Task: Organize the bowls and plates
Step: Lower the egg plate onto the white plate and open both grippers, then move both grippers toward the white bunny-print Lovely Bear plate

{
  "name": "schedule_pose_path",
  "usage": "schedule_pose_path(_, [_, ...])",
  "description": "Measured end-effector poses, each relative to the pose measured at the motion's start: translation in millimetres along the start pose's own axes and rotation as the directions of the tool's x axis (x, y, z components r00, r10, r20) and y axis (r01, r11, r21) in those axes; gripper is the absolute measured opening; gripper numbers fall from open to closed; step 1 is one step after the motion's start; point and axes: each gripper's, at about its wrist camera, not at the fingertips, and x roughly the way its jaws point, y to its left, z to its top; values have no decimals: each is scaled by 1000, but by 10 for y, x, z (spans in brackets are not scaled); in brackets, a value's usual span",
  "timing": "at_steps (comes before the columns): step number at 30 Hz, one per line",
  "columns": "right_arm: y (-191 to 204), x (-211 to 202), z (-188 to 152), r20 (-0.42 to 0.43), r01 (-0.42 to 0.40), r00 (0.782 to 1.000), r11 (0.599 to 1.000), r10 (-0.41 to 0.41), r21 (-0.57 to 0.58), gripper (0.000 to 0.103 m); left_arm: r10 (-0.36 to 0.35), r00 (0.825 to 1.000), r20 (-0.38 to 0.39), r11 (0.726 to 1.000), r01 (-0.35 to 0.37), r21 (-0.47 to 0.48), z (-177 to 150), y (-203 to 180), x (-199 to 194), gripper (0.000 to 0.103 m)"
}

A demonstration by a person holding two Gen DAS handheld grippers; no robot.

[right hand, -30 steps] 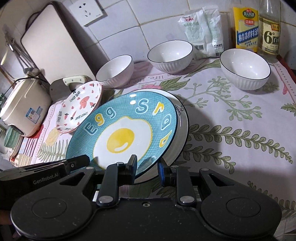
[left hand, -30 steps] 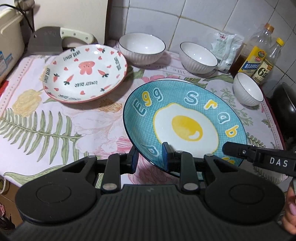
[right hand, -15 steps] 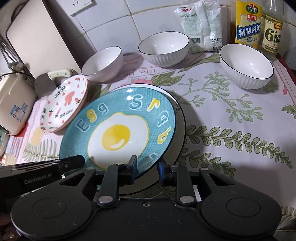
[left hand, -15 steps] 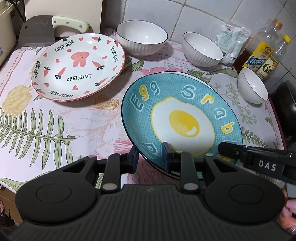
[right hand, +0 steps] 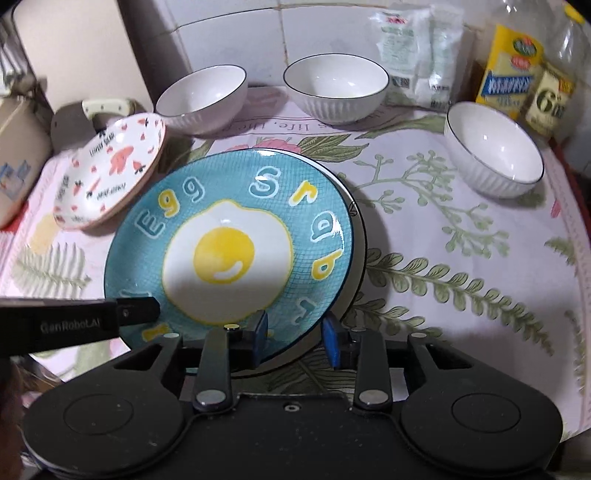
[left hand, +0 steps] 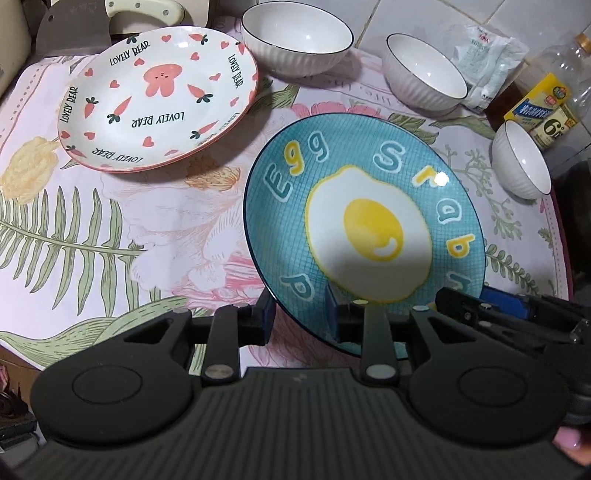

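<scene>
— Left hand-held gripper (left hand: 297,317): what is it doing?

— It is clamping the near rim of the egg plate (left hand: 365,229). One finger is lying on the blue inside, and the other is sitting against the outer edge.

— And the right hand-held gripper (right hand: 295,338)?

— It is pinching the same near rim a little further round, its fingers likewise sitting on either side of the edge. The two tools are sitting side by side, each showing at the edge of the other's camera.

— Where is the plate sitting?

— It is hanging tilted over a white plate (right hand: 360,240) and covering most of it. Only a crescent of that one is showing, on the right in the right wrist view. I cannot tell whether the two plates are touching.

— What is lying around them?

— Both are sitting in the middle of the bench cloth (left hand: 92,229). A bear plate (left hand: 159,99) is lying to the left, apart from the egg plate. It is looking tilted beside a cleaver (left hand: 70,33), but I cannot tell whether it is leaning on it. Three white bowls are standing upright behind:
- The back-left bowl (left hand: 295,35) is just beside the bear plate.
- The middle bowl (left hand: 424,70) is near the wall.
- The right-hand bowl (left hand: 521,162) is nearest the bottles (left hand: 546,110).

A white bag (left hand: 487,48) is leaning behind the middle bowl.
</scene>
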Motion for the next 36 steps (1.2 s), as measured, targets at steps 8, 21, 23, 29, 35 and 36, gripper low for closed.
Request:
schedule_pose_path(8, [58, -245, -72, 63, 30, 998, 999, -29, -20, 41, 2, 1000, -5, 999, -2, 37, -129, -94, -334, 29])
schedule_pose_path(21, [297, -822, -274, 65, 125, 991, 988, -119, -90, 59, 18, 997, 72, 985, -30, 168, -397, -166, -1140, 40])
schedule_pose_path(23, [323, -933, -302, 72, 121, 991, 988, -115, -92, 60, 17, 996, 87, 982, -33, 186, -438, -164, -1275, 41])
schedule_pose_path(29, [429, -1235, -381, 83, 108, 992, 988, -99, -114, 72, 20, 991, 130, 973, -50, 226, -548, -127, -1692, 48])
schedule_pose_path(35, [509, -1474, -447, 78, 78, 995, 986, -67, -144, 75, 32, 983, 181, 967, -77, 244, -619, -90, -2051, 57])
schedule_pose_path(36, [523, -1516, -454, 83, 70, 995, 986, -58, -149, 80, 35, 981, 191, 968, -81, 239, -620, -82, -2100, 58])
